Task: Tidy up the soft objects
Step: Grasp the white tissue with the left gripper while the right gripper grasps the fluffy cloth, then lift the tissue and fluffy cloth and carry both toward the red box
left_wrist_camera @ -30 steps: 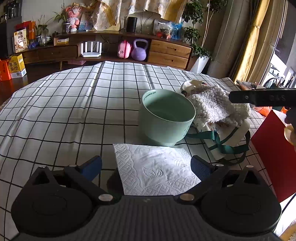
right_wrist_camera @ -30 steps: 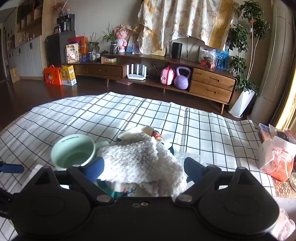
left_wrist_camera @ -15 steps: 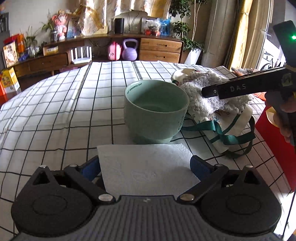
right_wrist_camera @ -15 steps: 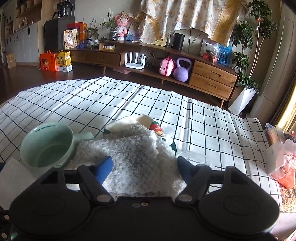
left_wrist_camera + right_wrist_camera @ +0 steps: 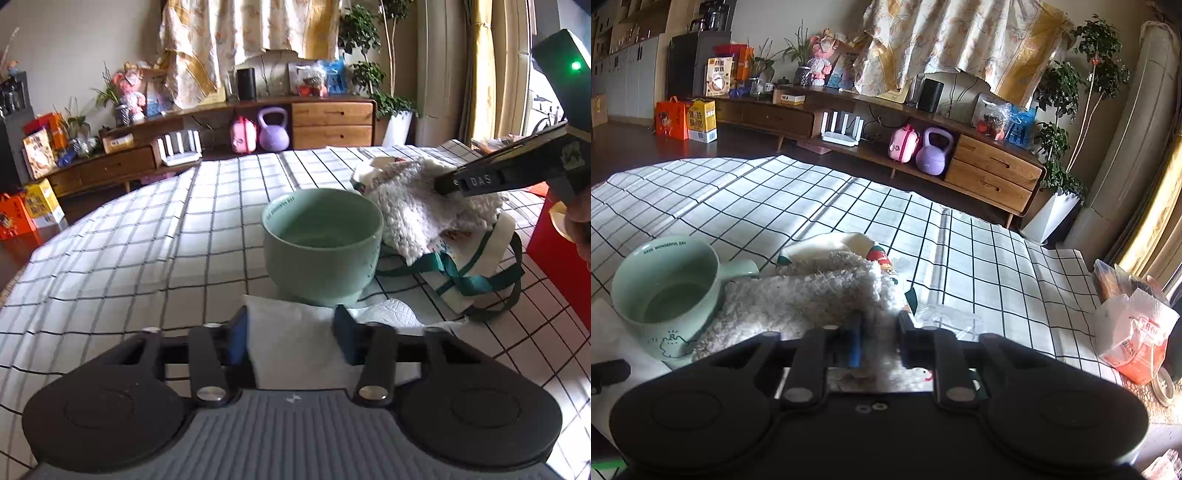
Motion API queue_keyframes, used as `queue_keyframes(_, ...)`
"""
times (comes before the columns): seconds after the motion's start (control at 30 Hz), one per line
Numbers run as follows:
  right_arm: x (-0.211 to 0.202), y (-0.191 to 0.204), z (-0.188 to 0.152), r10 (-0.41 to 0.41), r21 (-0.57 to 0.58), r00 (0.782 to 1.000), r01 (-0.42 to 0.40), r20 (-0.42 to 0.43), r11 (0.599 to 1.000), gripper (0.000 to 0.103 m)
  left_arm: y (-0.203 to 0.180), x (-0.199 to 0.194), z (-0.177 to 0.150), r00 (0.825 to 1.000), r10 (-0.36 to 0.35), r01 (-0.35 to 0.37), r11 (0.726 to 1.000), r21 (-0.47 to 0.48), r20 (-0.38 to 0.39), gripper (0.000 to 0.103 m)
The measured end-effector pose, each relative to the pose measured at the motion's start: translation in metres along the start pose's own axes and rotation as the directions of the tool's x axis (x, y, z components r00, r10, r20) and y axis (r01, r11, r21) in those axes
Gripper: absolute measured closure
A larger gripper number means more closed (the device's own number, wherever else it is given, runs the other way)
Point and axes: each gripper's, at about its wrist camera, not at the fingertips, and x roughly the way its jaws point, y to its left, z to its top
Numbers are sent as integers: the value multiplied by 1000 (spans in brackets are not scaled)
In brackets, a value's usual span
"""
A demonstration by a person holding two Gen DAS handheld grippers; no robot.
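My left gripper [image 5: 291, 332] is shut on a white paper napkin [image 5: 295, 343] that bunches up between its blue pads, just in front of a green mug [image 5: 321, 240]. My right gripper [image 5: 879, 332] is shut on a fluffy white towel [image 5: 812, 291], which lies over a white tote bag with green straps [image 5: 476, 273]. In the left wrist view the right gripper [image 5: 491, 177] presses into the towel [image 5: 417, 206] at the right. The mug [image 5: 665, 295] stands left of the towel in the right wrist view.
A checked tablecloth [image 5: 147, 229] covers the table. A red box [image 5: 557, 251] stands at the right edge. A clear plastic wrapper [image 5: 945, 317] lies behind the towel. An orange and white plastic bag [image 5: 1134, 332] sits off the table's right side.
Both grippers have closed: the left pinched the napkin, which now bunches and lifts, and the right closed on the towel after moving down onto it.
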Motion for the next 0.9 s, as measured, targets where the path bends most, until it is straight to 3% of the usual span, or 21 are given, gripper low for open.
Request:
queue_keyframes(0.03,-2,0,0,5,5,1000,-5,4,1000,89,1,-1,1,1000,0,0,1000,-9,-2,66)
queue_keyframes(0.07,-5,1,0,6,6,1000,-6,10,1000,91,4,-3,2,1000,-5,5,1000,-31,-9,75)
queue_keyframes(0.3,-29,3,-1,26,32,999,-27,41,999,93,8,-18,4,999,-20,22,998,-52,35,92)
queue_keyframes(0.67,-85,-3,-13,85,134,994,-94,71,987,94,17,-44,10,993,-109,113,988,-107,49,98)
queue_keyframes(0.9,-125,-8,-35,146,222,987,-157,66,962,94,31,-58,-5,990,-138,134,982,-137,-19,98)
